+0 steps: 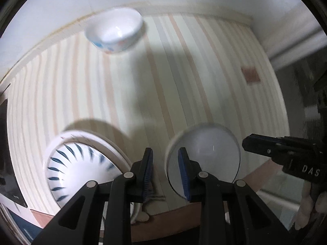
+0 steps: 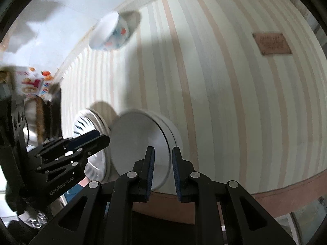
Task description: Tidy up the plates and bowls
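Note:
A plain white bowl (image 1: 206,155) (image 2: 141,143) sits near the table's front edge. A blue-leaf patterned bowl on a white plate (image 1: 75,167) (image 2: 85,122) sits to its left. A small white bowl with coloured spots (image 1: 115,32) (image 2: 112,32) stands at the far edge. My left gripper (image 1: 165,155) is open and empty, hovering between the patterned bowl and the plain bowl; it also shows in the right wrist view (image 2: 90,140). My right gripper (image 2: 162,153) is open and empty just over the plain bowl's right rim; it also shows in the left wrist view (image 1: 251,143).
A striped cloth (image 1: 184,71) (image 2: 224,81) covers the table, with a brown label patch (image 1: 251,74) (image 2: 271,43). The white wall runs along the far edge. Boxes and dark objects (image 2: 34,83) stand off the table's left side.

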`<action>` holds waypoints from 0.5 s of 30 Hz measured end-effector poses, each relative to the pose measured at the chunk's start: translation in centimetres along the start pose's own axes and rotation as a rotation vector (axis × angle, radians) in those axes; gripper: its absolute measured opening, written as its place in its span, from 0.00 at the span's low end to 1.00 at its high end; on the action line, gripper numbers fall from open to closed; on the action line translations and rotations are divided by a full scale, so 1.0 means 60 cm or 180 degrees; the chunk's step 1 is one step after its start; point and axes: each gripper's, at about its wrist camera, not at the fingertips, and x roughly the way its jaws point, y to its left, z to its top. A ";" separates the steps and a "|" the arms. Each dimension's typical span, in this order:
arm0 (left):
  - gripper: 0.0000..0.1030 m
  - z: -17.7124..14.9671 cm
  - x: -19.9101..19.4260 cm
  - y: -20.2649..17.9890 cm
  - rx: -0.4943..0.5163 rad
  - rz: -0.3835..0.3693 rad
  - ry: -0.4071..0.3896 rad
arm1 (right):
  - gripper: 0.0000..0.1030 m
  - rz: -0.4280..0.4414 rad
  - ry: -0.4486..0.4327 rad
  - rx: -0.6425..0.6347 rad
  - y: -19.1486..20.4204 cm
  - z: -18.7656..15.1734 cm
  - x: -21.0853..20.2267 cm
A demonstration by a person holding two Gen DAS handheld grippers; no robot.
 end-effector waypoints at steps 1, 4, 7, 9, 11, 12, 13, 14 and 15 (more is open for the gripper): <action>0.25 0.013 -0.009 0.011 -0.0074 -0.0021 -0.0048 | 0.20 0.0027 -0.0025 -0.0013 0.005 0.012 -0.007; 0.28 0.064 -0.024 0.058 -0.0298 0.0028 -0.0202 | 0.39 0.0121 -0.0153 -0.0097 0.028 0.071 -0.022; 0.28 0.117 -0.022 0.116 -0.0569 0.0086 -0.0293 | 0.42 0.0187 -0.0274 -0.0206 0.058 0.145 -0.016; 0.28 0.159 -0.011 0.157 -0.0749 0.0108 -0.0317 | 0.42 0.0198 -0.0337 -0.0260 0.081 0.200 0.002; 0.28 0.202 0.009 0.197 -0.0927 0.0065 -0.0285 | 0.42 0.0196 -0.0379 -0.0292 0.097 0.245 0.024; 0.28 0.216 0.018 0.211 -0.0975 0.0044 -0.0263 | 0.42 0.0188 -0.0385 -0.0293 0.106 0.272 0.042; 0.28 0.233 0.031 0.225 -0.1031 0.0025 -0.0231 | 0.42 0.0181 -0.0385 -0.0302 0.112 0.291 0.056; 0.28 0.250 0.044 0.238 -0.1077 0.0019 -0.0202 | 0.42 0.0171 -0.0384 -0.0321 0.120 0.309 0.070; 0.28 0.260 0.054 0.244 -0.1088 0.0006 -0.0180 | 0.42 0.0138 -0.0378 -0.0338 0.127 0.331 0.087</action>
